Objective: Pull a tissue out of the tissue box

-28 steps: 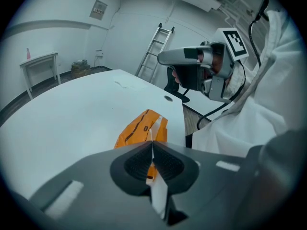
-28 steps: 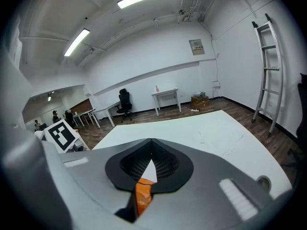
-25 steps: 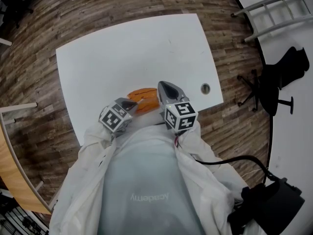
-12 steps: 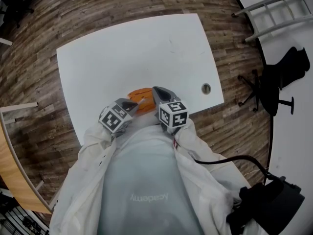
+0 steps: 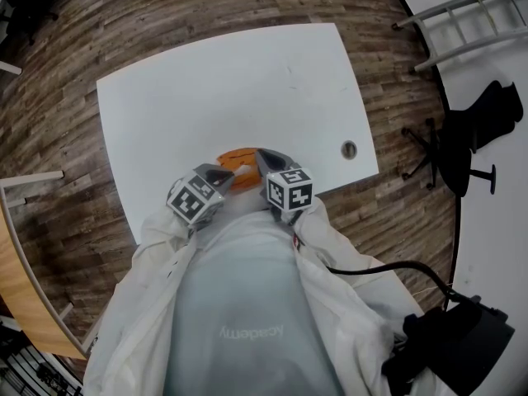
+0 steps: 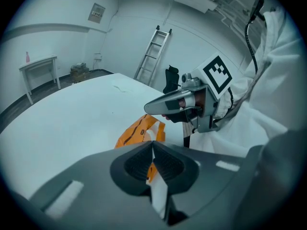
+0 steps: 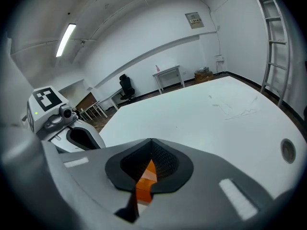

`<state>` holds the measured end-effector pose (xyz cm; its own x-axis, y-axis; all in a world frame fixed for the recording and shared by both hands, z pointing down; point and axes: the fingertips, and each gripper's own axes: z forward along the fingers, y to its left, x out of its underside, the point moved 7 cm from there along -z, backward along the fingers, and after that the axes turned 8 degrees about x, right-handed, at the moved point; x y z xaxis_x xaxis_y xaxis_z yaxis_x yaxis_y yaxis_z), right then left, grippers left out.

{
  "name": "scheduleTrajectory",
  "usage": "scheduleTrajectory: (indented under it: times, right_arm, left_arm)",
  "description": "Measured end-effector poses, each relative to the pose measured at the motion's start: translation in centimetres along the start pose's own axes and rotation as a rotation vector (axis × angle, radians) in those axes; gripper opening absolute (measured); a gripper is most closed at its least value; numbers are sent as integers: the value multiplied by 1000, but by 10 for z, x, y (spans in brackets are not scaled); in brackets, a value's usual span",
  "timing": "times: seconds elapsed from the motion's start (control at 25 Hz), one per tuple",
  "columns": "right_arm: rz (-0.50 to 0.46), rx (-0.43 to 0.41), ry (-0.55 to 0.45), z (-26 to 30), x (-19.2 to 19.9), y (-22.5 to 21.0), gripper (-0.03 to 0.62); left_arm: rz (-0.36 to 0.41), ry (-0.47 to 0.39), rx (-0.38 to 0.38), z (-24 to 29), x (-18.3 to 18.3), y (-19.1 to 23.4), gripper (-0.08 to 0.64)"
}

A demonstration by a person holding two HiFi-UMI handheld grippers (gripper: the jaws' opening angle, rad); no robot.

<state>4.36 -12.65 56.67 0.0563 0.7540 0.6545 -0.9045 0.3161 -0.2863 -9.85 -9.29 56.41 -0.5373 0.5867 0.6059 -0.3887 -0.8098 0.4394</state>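
My left gripper [image 5: 224, 172] and right gripper [image 5: 262, 155], both clenched, at an orange tissue pack [image 5: 238, 162] on a white table [image 5: 206, 81].
Orange shows through the slit behind the right jaws.

The table [image 5: 206, 81] has a smooth, matt white top. Around the table, the floor [image 5: 107, 15] shows wood-grain planks with a low sheen. On the table, the tissue box [image 6: 136, 134] is a soft orange pack of creased, glossy film. The left gripper [image 6: 152, 145] and right gripper [image 7: 151, 140] have matt grey plastic shells and black ribbed pads [image 6: 136, 164]. The sleeve [image 5: 157, 246] is wrinkled white cloth. Beyond the table, the ladder [image 6: 152, 56] looks like metal.
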Motion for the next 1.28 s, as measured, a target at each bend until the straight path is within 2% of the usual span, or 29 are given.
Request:
scheduleTrajectory:
  times: [1.04,1.28]
  right_arm:
    - [12,4,34,9,8,-2,2]
    - [12,4,38,10,7,0,2]
  left_arm:
    - [15,-83,-14,-25,-18,-10,3]
    - [25,-82,-17,-31,-18,-10,3]
